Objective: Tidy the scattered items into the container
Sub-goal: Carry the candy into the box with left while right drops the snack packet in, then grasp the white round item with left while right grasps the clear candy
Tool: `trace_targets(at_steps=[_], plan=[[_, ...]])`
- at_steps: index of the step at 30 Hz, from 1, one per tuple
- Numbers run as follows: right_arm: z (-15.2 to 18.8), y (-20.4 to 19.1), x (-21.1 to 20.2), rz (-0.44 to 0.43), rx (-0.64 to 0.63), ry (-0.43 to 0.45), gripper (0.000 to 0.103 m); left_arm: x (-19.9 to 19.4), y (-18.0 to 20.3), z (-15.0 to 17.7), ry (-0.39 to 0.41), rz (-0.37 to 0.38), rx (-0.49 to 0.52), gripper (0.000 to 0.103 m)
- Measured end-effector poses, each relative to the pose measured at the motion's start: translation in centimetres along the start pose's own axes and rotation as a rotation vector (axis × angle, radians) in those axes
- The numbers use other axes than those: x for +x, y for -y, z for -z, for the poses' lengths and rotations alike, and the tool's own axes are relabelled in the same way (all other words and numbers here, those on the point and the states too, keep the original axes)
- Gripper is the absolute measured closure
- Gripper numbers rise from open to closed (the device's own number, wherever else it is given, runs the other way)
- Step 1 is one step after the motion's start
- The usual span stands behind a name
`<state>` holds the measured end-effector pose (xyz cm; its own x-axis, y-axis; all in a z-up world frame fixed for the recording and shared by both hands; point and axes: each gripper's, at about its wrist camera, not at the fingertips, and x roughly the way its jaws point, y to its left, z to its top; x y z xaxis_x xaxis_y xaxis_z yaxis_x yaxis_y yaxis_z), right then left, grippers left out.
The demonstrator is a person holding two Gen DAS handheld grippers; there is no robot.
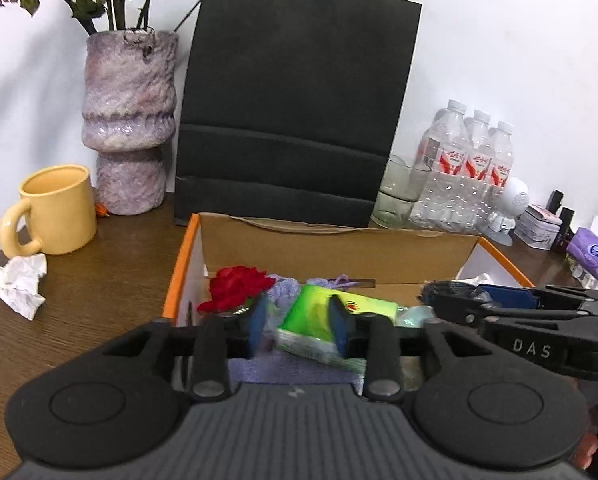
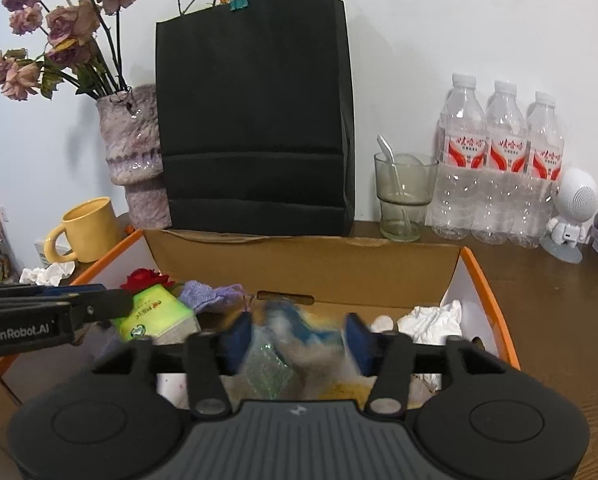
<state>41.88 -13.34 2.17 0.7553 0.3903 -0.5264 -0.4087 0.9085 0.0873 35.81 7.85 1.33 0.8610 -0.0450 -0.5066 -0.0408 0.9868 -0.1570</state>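
Observation:
An open cardboard box with orange edges (image 1: 181, 264) (image 2: 481, 276) sits on the wooden table. Inside lie a red fabric flower (image 1: 239, 286) (image 2: 143, 278), a purple knitted piece (image 2: 209, 298) and crumpled white paper (image 2: 435, 318). My left gripper (image 1: 301, 324) is over the box with its jaws apart around a green tissue pack (image 1: 319, 320) (image 2: 155, 312), which looks blurred. My right gripper (image 2: 299, 338) is over the box with its jaws apart; a blurred clear packet with blue and yellow (image 2: 299, 332) lies between them. Whether either thing is still clamped is unclear.
A black paper bag (image 2: 255, 120) stands behind the box. A purple vase with dried roses (image 1: 131, 120) and a yellow mug (image 1: 57, 208) are at left, with crumpled tissue (image 1: 17, 282) beside them. A glass (image 2: 405, 196), three water bottles (image 2: 503, 168) and a white figure (image 2: 571, 216) are at right.

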Motion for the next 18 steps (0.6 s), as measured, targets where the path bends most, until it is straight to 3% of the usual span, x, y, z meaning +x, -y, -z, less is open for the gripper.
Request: trace_targets(at_steps=[2, 4, 5, 8, 10, 18], plan=[[0.0, 0.0, -0.1, 0.008, -0.006, 0.003, 0.027, -0.3, 0.4, 0.0, 0.013, -0.002, 0.014, 0.044], [0.0, 0.0, -0.4, 0.013, -0.011, 0.009, 0.013, -0.6, 0.6, 0.0, 0.029, -0.010, 0.013, 0.022], [-0.1, 0.0, -0.5, 0.014, -0.015, 0.010, 0.009, -0.8, 0.8, 0.0, 0.042, -0.017, 0.015, 0.022], [-0.2, -0.1, -0.7, 0.032, -0.030, 0.001, 0.004, -1.2, 1.1, -0.1, 0.056, -0.009, 0.032, 0.015], [-0.3, 0.0, -0.9, 0.045, -0.029, 0.001, 0.000, -1.4, 1.4, -0.1, 0.063, -0.015, 0.035, 0.000], [-0.4, 0.2, -1.4, 0.076, -0.023, -0.017, 0.000, -1.7, 2.0, -0.1, 0.071, -0.055, 0.066, 0.000]])
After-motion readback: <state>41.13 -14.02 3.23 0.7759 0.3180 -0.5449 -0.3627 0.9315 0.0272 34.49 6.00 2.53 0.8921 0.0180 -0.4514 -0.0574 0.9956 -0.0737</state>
